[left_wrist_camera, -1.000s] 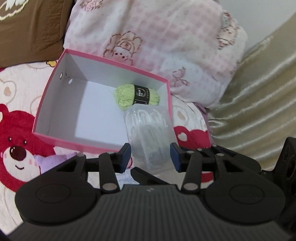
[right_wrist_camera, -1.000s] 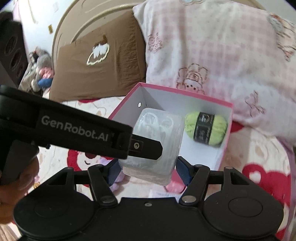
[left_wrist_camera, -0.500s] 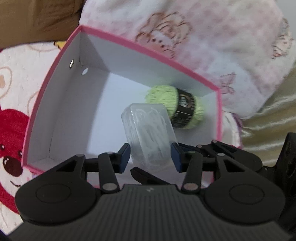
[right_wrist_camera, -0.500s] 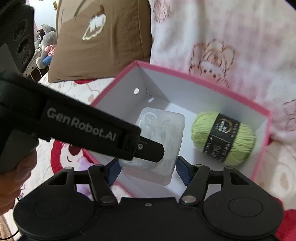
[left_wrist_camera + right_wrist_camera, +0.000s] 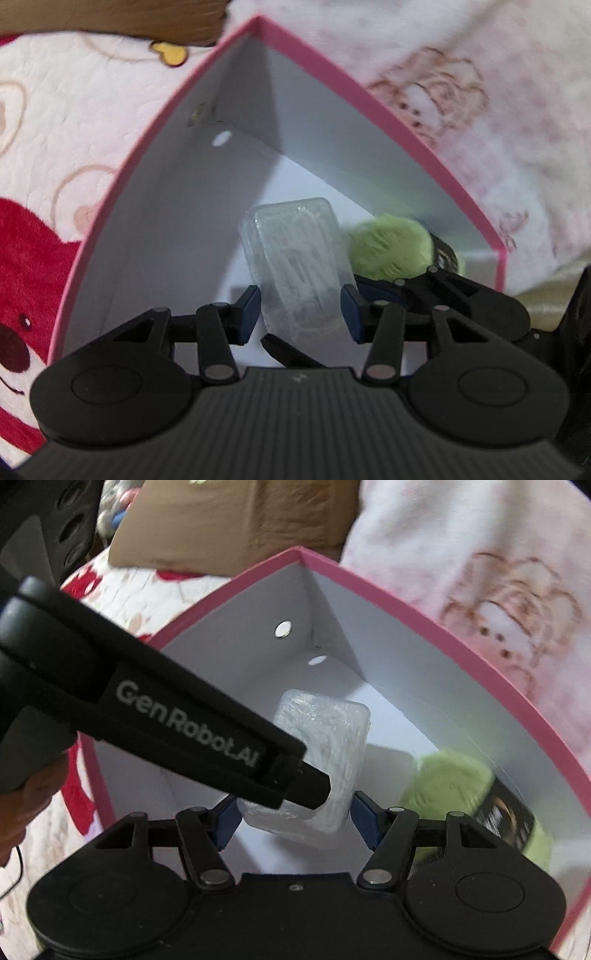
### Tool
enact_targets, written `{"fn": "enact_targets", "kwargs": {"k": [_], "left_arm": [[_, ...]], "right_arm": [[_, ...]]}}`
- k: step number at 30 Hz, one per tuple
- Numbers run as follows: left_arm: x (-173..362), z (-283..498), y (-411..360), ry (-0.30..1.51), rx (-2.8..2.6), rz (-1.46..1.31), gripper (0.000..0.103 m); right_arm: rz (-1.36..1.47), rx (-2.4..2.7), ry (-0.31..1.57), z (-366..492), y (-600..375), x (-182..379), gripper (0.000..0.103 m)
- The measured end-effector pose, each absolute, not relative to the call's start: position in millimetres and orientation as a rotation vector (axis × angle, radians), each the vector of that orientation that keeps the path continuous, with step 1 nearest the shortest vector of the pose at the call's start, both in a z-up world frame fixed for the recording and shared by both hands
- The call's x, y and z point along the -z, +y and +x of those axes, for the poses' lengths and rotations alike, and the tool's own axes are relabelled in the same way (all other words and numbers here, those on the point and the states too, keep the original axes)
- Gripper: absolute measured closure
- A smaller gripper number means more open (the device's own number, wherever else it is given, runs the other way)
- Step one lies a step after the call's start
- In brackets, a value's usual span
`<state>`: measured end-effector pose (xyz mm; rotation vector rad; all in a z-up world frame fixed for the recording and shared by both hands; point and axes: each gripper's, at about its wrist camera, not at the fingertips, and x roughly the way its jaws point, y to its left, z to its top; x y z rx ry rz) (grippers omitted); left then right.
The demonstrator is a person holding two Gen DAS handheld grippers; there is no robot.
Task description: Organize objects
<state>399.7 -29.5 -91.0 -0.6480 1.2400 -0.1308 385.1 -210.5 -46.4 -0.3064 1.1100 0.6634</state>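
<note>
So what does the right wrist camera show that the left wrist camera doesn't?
Only the right wrist view shows the left tongs' black branded body crossing in front, a hand at the left edge, and the yarn's black label clearly. Only the left wrist view shows the red bear print on the bedding. Both show the clear plastic case gripped by both tongs, inside the pink box, beside the green yarn.

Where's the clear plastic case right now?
The clear plastic case is gripped by both hand-held grippers, left and right, inside the pink box, just left of the green yarn ball.
</note>
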Motion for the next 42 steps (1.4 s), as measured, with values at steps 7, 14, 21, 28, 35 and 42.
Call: {"fn": "enact_targets", "kwargs": {"k": [7,14,21,28,35,42], "left_arm": [[103.2,417.6,-27.5,1.284,0.136,-0.652,0.062],[109.6,423.4,-32.7,1.279,0.136,-0.647,0.069],[102.1,420.4,-31.7,1.236,0.127,-0.664,0.077],[85.6,413.4,-31.4,1.183,0.125,-0.585,0.077],[63.5,408.7,-24.5,1.104,0.179,-0.486,0.077],[58.4,397.9,-11.3,1.07,0.21,-0.479,0.077]], "right_arm": [[-0.412,-0.619,1.096,391.7,-194.7,65.5,0.034],[-0.468,-0.489,1.044,371.5,-195.4,61.6,0.028],[-0.438,-0.397,0.969,355.5,-201.5,58.7,0.042],[-0.528,-0.385,0.946,350.2,-197.7,60.7,0.047],[-0.345,-0.376,1.083,341.6,-208.9,58.1,0.052],[-0.023,-0.314,1.178,358.7,-223.7,69.3,0.072]]}}
